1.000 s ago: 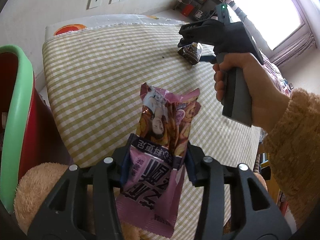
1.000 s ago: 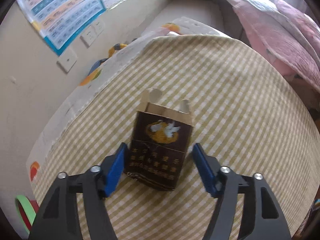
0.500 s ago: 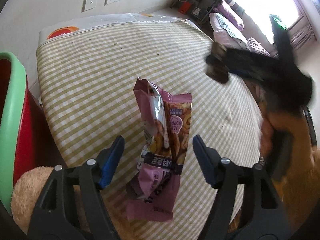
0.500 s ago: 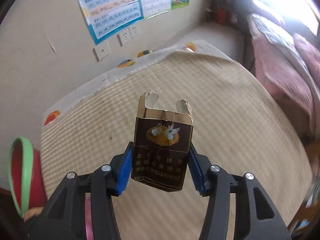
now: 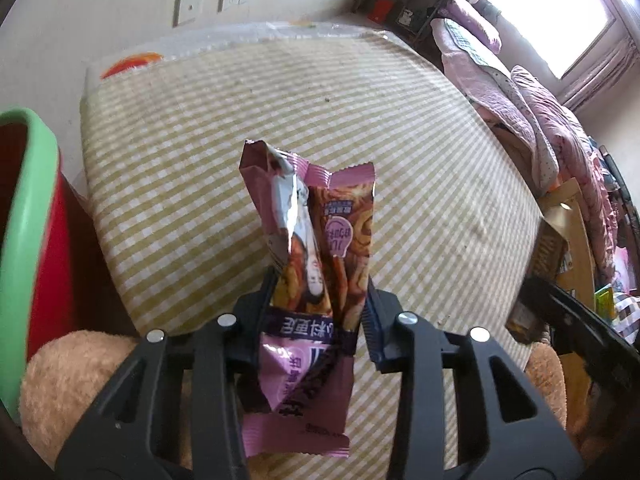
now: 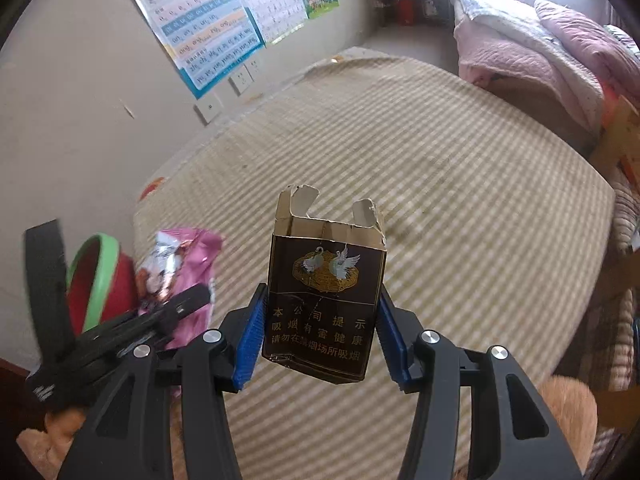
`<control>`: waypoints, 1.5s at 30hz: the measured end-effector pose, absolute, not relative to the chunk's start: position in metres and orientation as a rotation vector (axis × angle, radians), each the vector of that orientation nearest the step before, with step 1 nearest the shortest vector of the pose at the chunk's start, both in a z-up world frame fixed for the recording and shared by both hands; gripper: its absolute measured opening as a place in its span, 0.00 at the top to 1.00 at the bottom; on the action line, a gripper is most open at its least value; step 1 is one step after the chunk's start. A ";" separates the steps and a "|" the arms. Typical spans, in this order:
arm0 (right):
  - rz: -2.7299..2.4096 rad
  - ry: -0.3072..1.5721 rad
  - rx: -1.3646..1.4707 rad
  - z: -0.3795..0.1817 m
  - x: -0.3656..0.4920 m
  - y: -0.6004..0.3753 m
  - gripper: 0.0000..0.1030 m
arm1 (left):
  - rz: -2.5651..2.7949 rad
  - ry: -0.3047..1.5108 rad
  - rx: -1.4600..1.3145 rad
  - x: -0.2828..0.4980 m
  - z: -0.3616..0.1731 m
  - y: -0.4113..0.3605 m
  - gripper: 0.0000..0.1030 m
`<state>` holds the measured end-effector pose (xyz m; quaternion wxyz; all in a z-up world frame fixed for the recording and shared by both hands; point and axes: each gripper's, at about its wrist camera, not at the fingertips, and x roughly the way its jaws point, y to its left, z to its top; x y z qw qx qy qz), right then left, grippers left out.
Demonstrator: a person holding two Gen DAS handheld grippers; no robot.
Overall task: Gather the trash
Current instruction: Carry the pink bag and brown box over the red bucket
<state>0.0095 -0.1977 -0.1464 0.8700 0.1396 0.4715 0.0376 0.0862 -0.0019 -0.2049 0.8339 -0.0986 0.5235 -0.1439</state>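
Observation:
A pink snack wrapper (image 5: 316, 240) stands upright, folded lengthwise, between the blue pads of my left gripper (image 5: 320, 312). The jaws are closing and the pads press on the wrapper's sides. In the right wrist view my right gripper (image 6: 320, 328) is shut on a dark brown cigarette pack (image 6: 324, 296) with a torn top, held above the bed. The wrapper (image 6: 180, 256) and left gripper (image 6: 160, 316) show to its left, beside the red bin with a green rim (image 6: 100, 276). That bin (image 5: 28, 216) fills the left edge of the left wrist view.
A yellow checked mattress (image 5: 200, 160) lies under both grippers, with a wall along its far side. Pink quilts (image 5: 520, 92) are piled at the right. Brown fuzzy fabric (image 5: 68, 380) shows low left. A dark part of the right gripper (image 5: 560, 320) enters at the right.
The left jaws opened, the wrapper folded narrower, and they closed on it again. The right gripper closed on the pack, lifted it off the mattress and swung it over beside the left gripper.

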 end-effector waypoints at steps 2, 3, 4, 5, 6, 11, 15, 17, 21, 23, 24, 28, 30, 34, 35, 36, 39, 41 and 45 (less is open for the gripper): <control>0.093 0.954 0.286 -0.135 0.003 -0.193 0.52 | -0.298 1.063 -0.172 0.080 -0.195 -0.004 0.64; 0.095 0.940 0.286 -0.131 0.000 -0.193 0.52 | -0.294 1.036 -0.145 0.075 -0.188 -0.005 0.64; 0.098 0.921 0.290 -0.124 -0.003 -0.192 0.52 | -0.287 1.010 -0.115 0.070 -0.181 -0.007 0.64; 0.103 0.910 0.296 -0.120 -0.006 -0.193 0.52 | -0.280 0.988 -0.096 0.065 -0.173 -0.006 0.64; 0.111 0.896 0.299 -0.115 -0.009 -0.192 0.52 | -0.278 0.970 -0.089 0.063 -0.167 -0.005 0.64; 0.140 0.834 0.296 -0.092 -0.018 -0.186 0.52 | -0.212 0.907 -0.051 0.047 -0.133 0.012 0.64; 0.160 0.803 0.303 -0.078 -0.022 -0.182 0.51 | -0.168 0.884 -0.052 0.044 -0.113 0.027 0.64; 0.167 0.789 0.298 -0.070 -0.023 -0.179 0.51 | -0.149 0.859 -0.050 0.041 -0.101 0.035 0.64; 0.181 0.771 0.299 -0.061 -0.025 -0.173 0.51 | -0.142 0.825 -0.055 0.037 -0.085 0.041 0.64; 0.188 0.765 0.291 -0.057 -0.026 -0.168 0.51 | -0.143 0.810 -0.058 0.035 -0.078 0.045 0.64; 0.193 0.762 0.286 -0.055 -0.026 -0.164 0.51 | -0.143 0.804 -0.058 0.033 -0.075 0.045 0.64; 0.207 0.754 0.269 -0.048 -0.026 -0.152 0.51 | -0.139 0.781 -0.066 0.029 -0.067 0.053 0.64; 0.211 0.751 0.260 -0.046 -0.024 -0.148 0.51 | -0.134 0.776 -0.074 0.028 -0.066 0.058 0.64; 0.221 0.747 0.242 -0.042 -0.023 -0.137 0.51 | -0.116 0.774 -0.081 0.027 -0.067 0.068 0.64; 0.225 0.746 0.236 -0.041 -0.021 -0.133 0.51 | -0.112 0.775 -0.088 0.027 -0.067 0.071 0.64; 0.228 0.746 0.233 -0.041 -0.020 -0.131 0.51 | -0.109 0.774 -0.093 0.026 -0.067 0.075 0.64; 0.245 0.747 0.218 -0.038 -0.017 -0.119 0.51 | -0.090 0.773 -0.100 0.026 -0.069 0.083 0.64; 0.261 0.748 0.207 -0.037 -0.015 -0.111 0.51 | -0.077 0.770 -0.108 0.025 -0.069 0.091 0.64; 0.285 0.757 0.185 -0.038 -0.012 -0.096 0.51 | -0.057 0.772 -0.123 0.023 -0.071 0.105 0.64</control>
